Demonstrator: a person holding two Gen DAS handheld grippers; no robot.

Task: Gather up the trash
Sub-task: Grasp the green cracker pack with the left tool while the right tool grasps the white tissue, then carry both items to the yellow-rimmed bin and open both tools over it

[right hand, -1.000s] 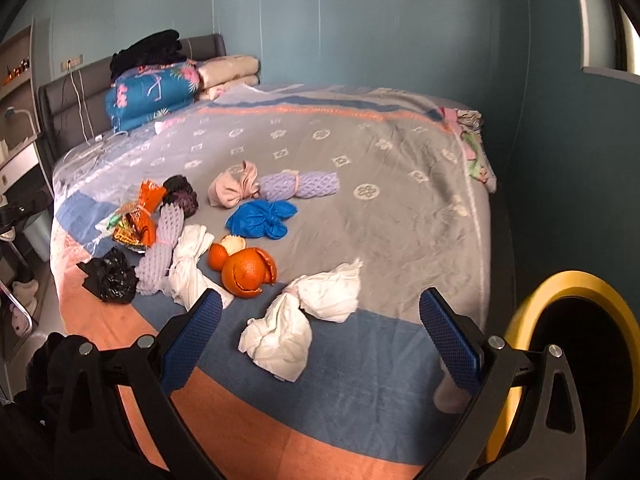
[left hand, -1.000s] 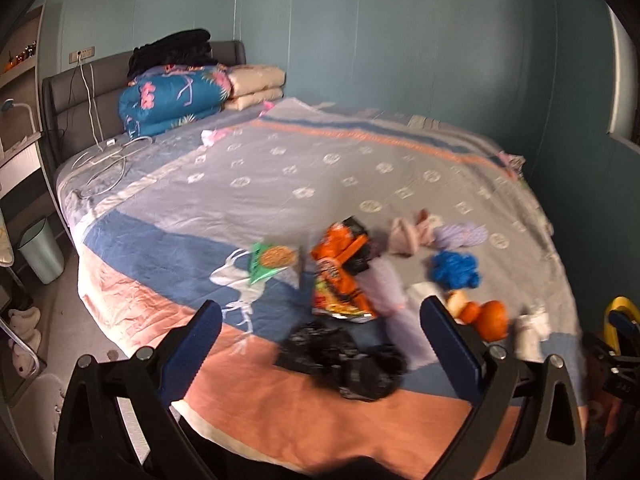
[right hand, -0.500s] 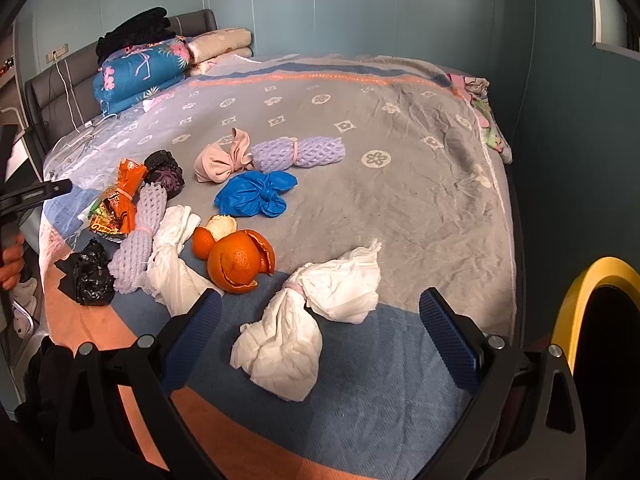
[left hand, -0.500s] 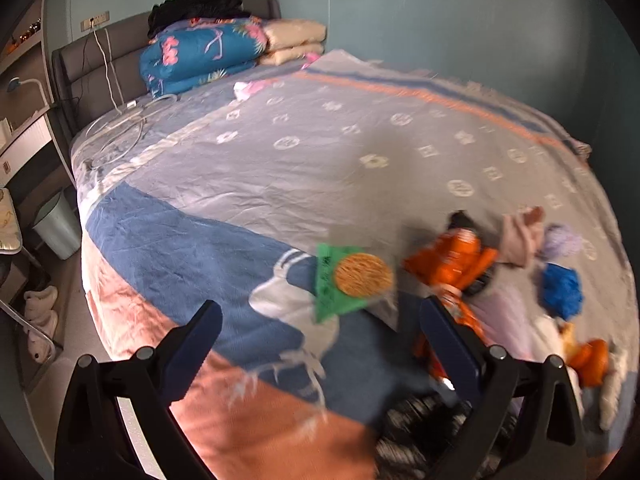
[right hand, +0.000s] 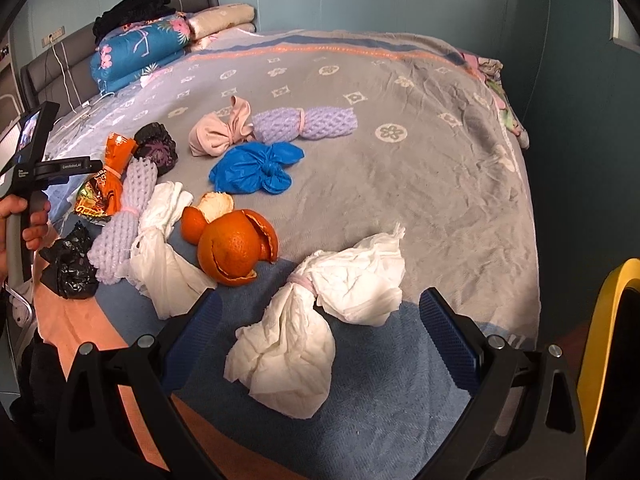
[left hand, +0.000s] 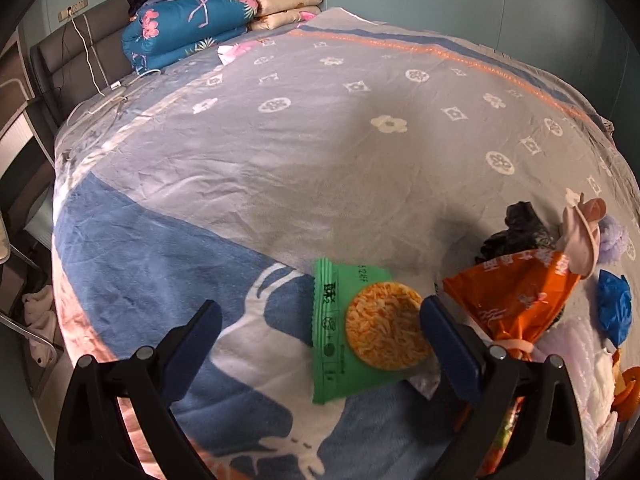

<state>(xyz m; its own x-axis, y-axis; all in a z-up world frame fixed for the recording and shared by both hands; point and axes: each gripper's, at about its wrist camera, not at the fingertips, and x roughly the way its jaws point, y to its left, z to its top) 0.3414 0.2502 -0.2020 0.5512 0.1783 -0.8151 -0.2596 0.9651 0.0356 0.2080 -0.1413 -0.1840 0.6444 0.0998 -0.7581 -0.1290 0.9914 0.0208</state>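
Trash lies scattered on a bed's patterned blanket point(left hand: 280, 152). My left gripper point(left hand: 320, 320) is open just above a green snack wrapper point(left hand: 360, 328), whose right half sits between the fingers; an orange snack bag point(left hand: 516, 300) lies right of it. My right gripper point(right hand: 316, 316) is open over a tied white tissue bundle point(right hand: 320, 320). Beyond that bundle are orange peel point(right hand: 236, 248), a second white bundle point(right hand: 160, 248), a blue bag point(right hand: 256, 168), purple foam nets point(right hand: 316, 124), a pink wad point(right hand: 216, 136) and black bags point(right hand: 68, 268).
Folded quilts point(left hand: 188, 28) and pillows are stacked at the headboard, with white cables point(left hand: 108, 92) beside them. A yellow-rimmed bin point(right hand: 608, 320) stands off the bed's right edge. A hand point(right hand: 28, 216) holds the other gripper's handle at the left of the right wrist view.
My left gripper has moved forward and left, down close over the green wrapper. My right gripper has closed in on the white tissue bundle. Both stayed open.
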